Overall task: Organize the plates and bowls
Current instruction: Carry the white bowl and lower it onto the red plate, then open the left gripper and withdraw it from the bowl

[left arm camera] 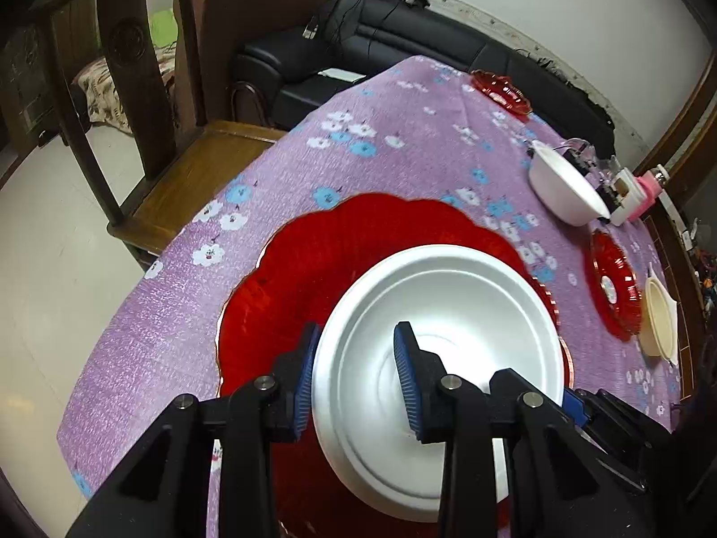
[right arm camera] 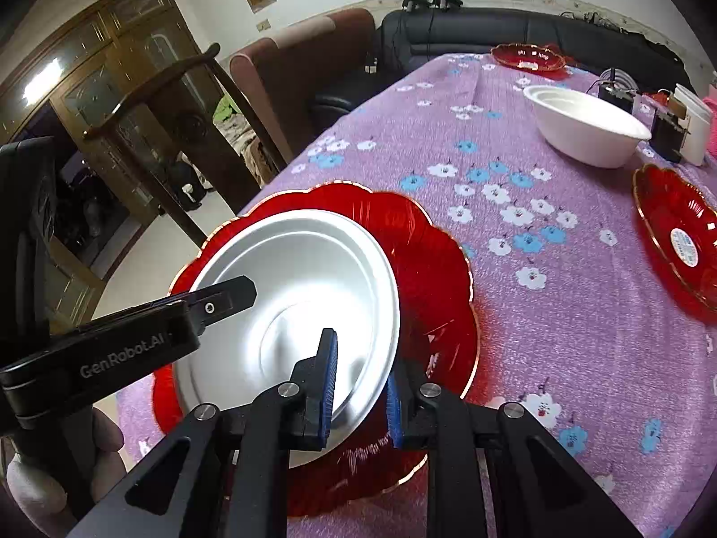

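White bowl, clamped in our left gripper and right gripper, hangs over the red plate; beyond it, others await sorting.

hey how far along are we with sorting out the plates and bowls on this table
Done: little that shows. In hand: the left gripper and right gripper both clamp the rim of a white foam bowl over a big scalloped red glass plate. Left: another white bowl, a cream bowl and two smaller red plates lie scattered across the purple flowered cloth.
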